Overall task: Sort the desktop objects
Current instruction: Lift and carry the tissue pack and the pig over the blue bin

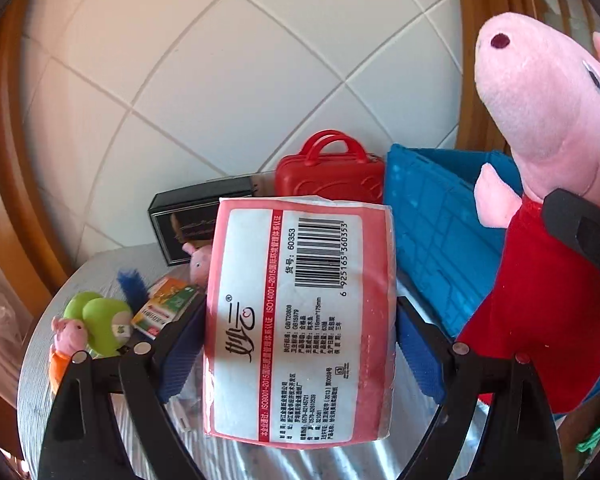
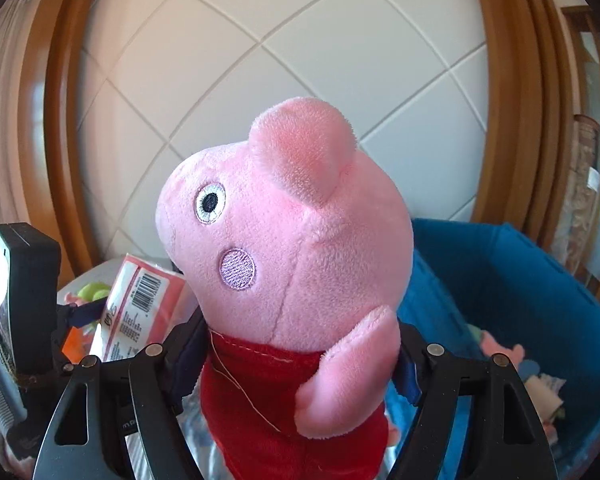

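Two claws, each holding one thing.
The left claw (image 1: 300,344) grips a tissue pack (image 1: 300,320); the right claw (image 2: 300,360) grips a pig toy (image 2: 292,240), its legs cut off.

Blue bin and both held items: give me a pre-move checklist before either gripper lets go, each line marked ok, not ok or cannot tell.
1. Left gripper clamped on the tissue pack: ok, blue pads press both sides.
2. Right gripper clamped on the pig plush: ok, held at the red dress.
3. Both items lifted off the table: ok.
4. Blue bin has room: ok, a few small items lie at the bottom, the rest is open.
5. Plush over the bin opening: cannot tell; the bin lies to its right and behind.
6. The two held items apart from each other: ok, a gap shows in the left wrist view.
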